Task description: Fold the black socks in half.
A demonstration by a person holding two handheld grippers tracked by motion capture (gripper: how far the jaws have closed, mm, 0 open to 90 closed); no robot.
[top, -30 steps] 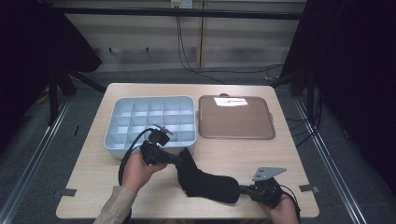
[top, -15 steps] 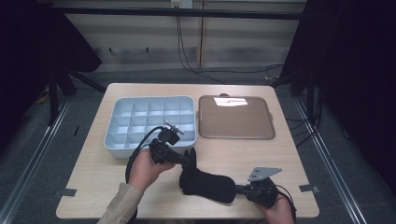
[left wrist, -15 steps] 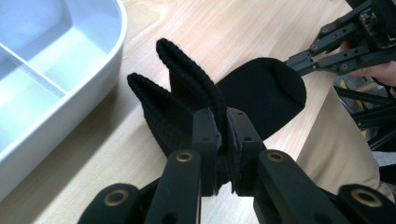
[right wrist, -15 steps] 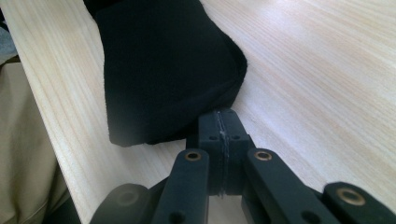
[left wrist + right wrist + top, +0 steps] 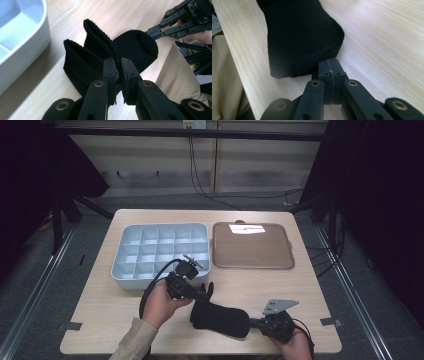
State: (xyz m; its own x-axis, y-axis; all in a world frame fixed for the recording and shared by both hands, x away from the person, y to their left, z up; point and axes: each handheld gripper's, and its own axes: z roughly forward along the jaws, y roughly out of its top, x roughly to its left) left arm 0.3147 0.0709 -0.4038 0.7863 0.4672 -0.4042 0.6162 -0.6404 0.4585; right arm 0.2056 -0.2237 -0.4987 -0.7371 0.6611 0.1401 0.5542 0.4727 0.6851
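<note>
Two grippers meet at a black sock in the high view: left gripper at its ribbed cuff, right gripper at its toe. Left gripper view: jaws pinch the cuff, a white tray beside it. Right gripper view: jaws pressed together at the toe's edge.

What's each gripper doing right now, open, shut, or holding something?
Left gripper: shut on the ribbed cuff end of the black sock.
Right gripper: jaws pressed together at the sock's toe end, apparently pinching its edge.
</note>
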